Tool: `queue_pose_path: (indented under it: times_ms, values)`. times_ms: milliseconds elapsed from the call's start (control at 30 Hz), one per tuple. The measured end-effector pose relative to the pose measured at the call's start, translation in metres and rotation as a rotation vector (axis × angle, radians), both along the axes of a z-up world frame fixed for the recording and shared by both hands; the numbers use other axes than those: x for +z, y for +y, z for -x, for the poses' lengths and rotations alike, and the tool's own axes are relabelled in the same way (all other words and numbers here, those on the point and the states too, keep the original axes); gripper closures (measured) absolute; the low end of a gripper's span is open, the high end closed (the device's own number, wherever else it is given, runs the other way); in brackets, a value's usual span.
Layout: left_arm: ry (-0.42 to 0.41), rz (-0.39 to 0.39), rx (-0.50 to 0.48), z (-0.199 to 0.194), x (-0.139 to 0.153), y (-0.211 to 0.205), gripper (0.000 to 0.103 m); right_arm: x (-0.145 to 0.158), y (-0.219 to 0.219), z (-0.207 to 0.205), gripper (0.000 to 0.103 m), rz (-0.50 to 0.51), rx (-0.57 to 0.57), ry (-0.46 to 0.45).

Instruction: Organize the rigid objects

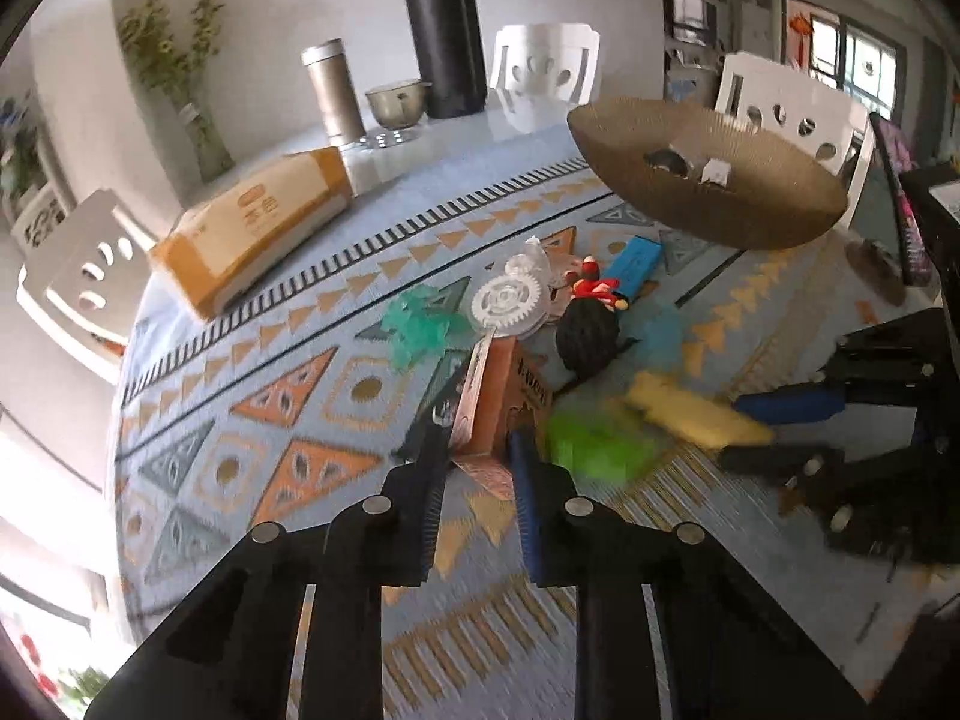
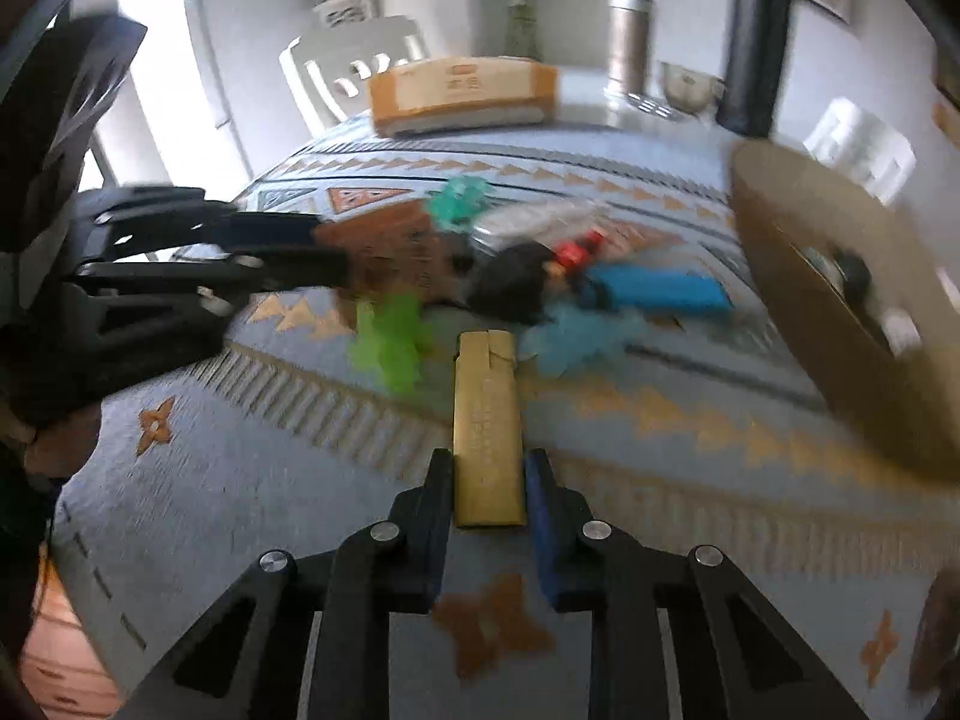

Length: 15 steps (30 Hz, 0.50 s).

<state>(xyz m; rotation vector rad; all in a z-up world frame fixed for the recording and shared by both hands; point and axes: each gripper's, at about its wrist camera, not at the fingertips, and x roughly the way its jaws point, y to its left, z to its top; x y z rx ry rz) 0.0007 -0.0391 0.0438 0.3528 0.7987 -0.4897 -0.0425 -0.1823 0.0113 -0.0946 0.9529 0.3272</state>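
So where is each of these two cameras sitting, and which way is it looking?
Left wrist: on the left gripper, looking along its fingers, which clamp an orange box; the right gripper shows beside it.
Right wrist: on the right gripper, looking along its fingers, which clamp a gold lighter; the left gripper shows at left.
Shared: patterned tablecloth, toy pile, tissue pack, brown bowl.

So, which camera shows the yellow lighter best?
The right wrist view: the yellow lighter lies sharp and central, held between the right gripper fingers, its whole length visible. In the left wrist view it is a blurred yellow shape at the right, in front of the other gripper's fingers.
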Motion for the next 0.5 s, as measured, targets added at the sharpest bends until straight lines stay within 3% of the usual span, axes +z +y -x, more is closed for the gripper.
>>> queue_pose_path:
  times_ms: [200, 267, 300, 400, 500]
  values:
    - [0.042, 0.018, 0.030, 0.007, -0.004, 0.007, 0.083, 0.000, -0.041, 0.038, 0.080, -0.029, -0.104, 0.028]
    - [0.085, 0.016, 0.035, 0.002, -0.009, 0.005, 0.066, 0.000, -0.047, 0.045, 0.080, -0.036, -0.112, 0.023]
    - [0.089, 0.001, 0.036, 0.002, -0.013, 0.003, 0.064, 0.000, -0.048, 0.047, 0.080, -0.036, -0.117, 0.022]
    - [0.088, -0.058, 0.037, -0.001, -0.024, -0.009, 0.064, 0.001, -0.047, 0.051, 0.080, -0.022, -0.118, 0.010]
    - [0.099, -0.066, 0.043, -0.008, -0.031, -0.016, 0.064, 0.000, -0.044, 0.050, 0.080, 0.000, -0.117, -0.004]
